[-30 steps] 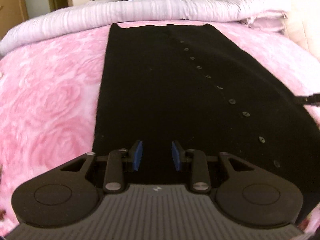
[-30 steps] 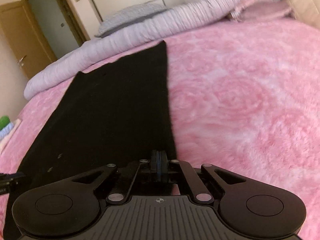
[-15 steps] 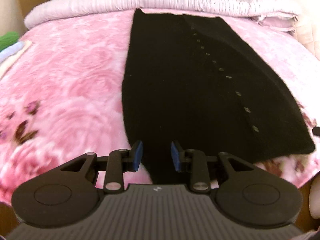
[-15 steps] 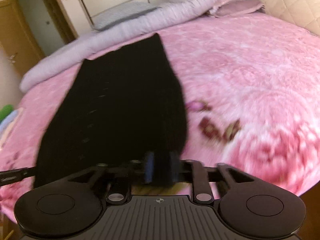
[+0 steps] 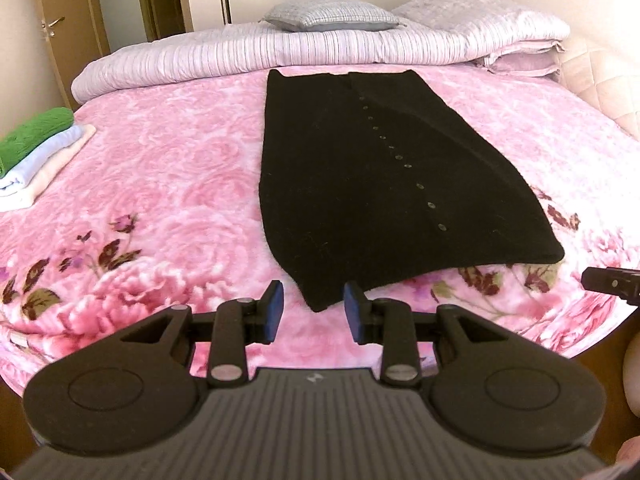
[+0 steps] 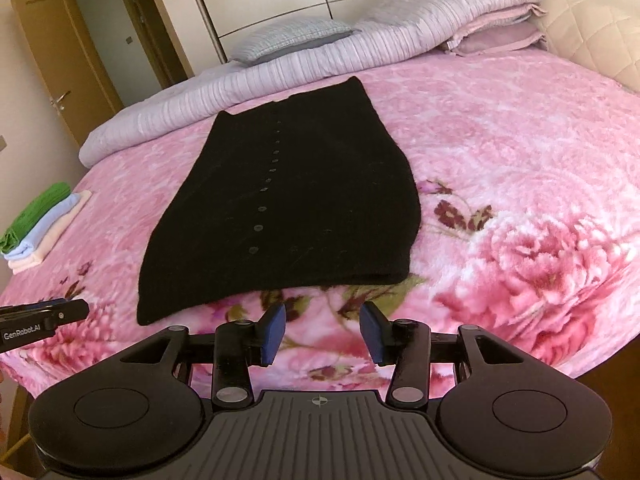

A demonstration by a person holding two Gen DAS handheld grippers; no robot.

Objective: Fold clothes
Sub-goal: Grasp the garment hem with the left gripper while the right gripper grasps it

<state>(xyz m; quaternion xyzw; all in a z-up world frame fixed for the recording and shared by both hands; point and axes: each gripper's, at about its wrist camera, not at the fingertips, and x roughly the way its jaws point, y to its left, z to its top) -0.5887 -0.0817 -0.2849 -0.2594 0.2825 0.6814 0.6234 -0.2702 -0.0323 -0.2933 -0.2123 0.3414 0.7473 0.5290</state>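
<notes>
A long black buttoned garment (image 5: 380, 184) (image 6: 288, 208) lies folded flat on the pink floral blanket (image 5: 160, 184), its narrow end toward the pillows. My left gripper (image 5: 314, 308) hovers at the near left corner, its jaws opening slightly. That corner shows between the blue pads (image 5: 274, 312), which do not press on it. My right gripper (image 6: 323, 332) hangs short of the near right hem with its jaws opening and only blanket (image 6: 520, 160) between them. Each view catches the other gripper's fingertip at its edge: the right one (image 5: 612, 282), the left one (image 6: 44, 314).
A stack of folded clothes (image 5: 36, 152) (image 6: 40, 224), green on top, sits at the bed's left side. A rolled lilac duvet (image 5: 280, 52) and pillows (image 6: 296, 36) lie beyond the garment. A wooden door (image 6: 52, 60) stands far left. The bed's near edge is just below the grippers.
Both grippers have drawn back and up from the garment, so the whole piece shows. The right gripper went from shut on the garment's edge to open and let it go.
</notes>
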